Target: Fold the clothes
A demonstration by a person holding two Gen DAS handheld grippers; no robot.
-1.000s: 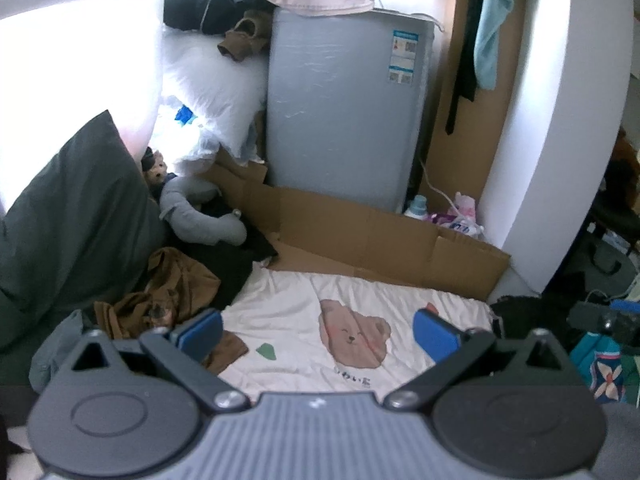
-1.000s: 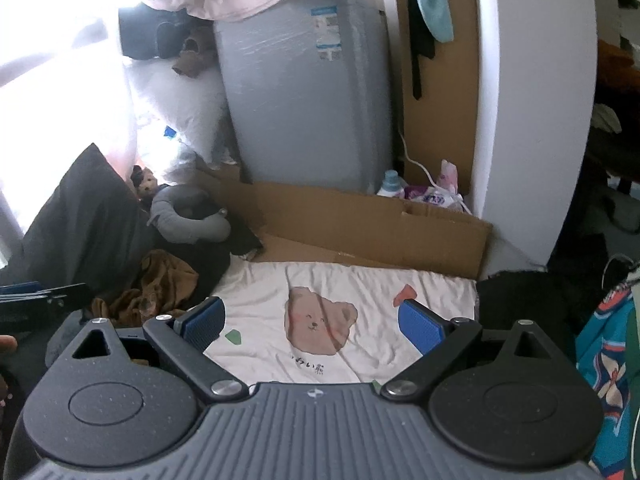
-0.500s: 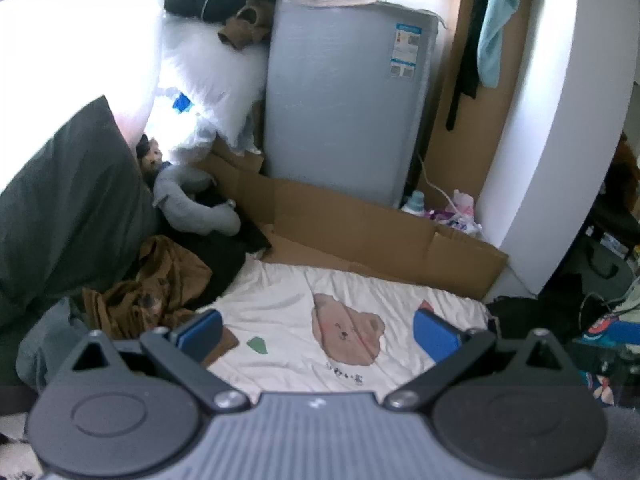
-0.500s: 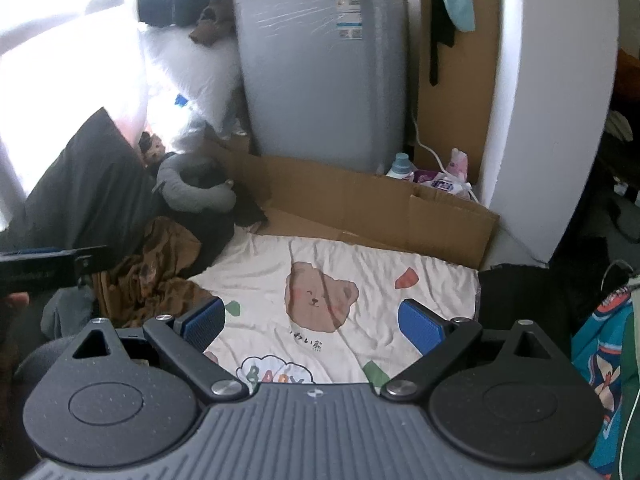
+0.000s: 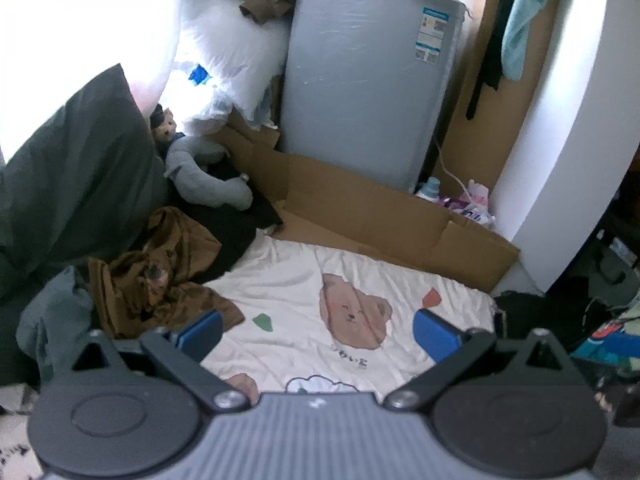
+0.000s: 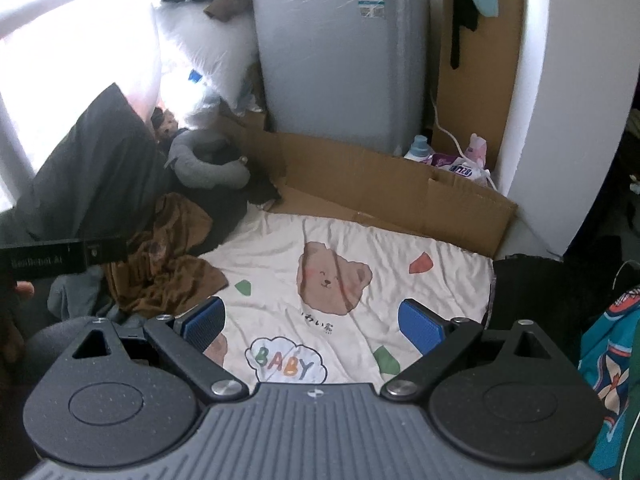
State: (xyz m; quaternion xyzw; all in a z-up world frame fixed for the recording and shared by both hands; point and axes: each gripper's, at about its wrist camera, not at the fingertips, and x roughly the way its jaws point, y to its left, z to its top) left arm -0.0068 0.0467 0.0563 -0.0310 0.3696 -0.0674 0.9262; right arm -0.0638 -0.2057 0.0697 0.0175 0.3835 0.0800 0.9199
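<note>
A crumpled brown garment (image 5: pixel 160 276) (image 6: pixel 168 264) lies at the left edge of a white bear-print sheet (image 5: pixel 304 280) (image 6: pixel 280 248). A grey-green garment (image 5: pixel 52 320) (image 6: pixel 72 296) is bunched just left of the brown one. My left gripper (image 5: pixel 318 330) hovers open above the sheet, its left pad near the brown garment's corner. Over the sheet's near half my right gripper (image 6: pixel 312 322) is open too, empty. The left gripper's body (image 6: pixel 60 256) shows at the left edge of the right wrist view.
A dark pillow (image 5: pixel 76 176) leans at the left, with a grey plush (image 5: pixel 200 184) behind the clothes. Flattened cardboard (image 5: pixel 380 216) and a grey appliance (image 5: pixel 360 80) stand at the back. A white wall (image 5: pixel 560 140), black fabric (image 6: pixel 532 288) and a colourful bag (image 6: pixel 608 360) sit right.
Both grippers have lifted and tipped down toward the sheet, so more of it and the "BABY" print show. Both stay open and empty.
</note>
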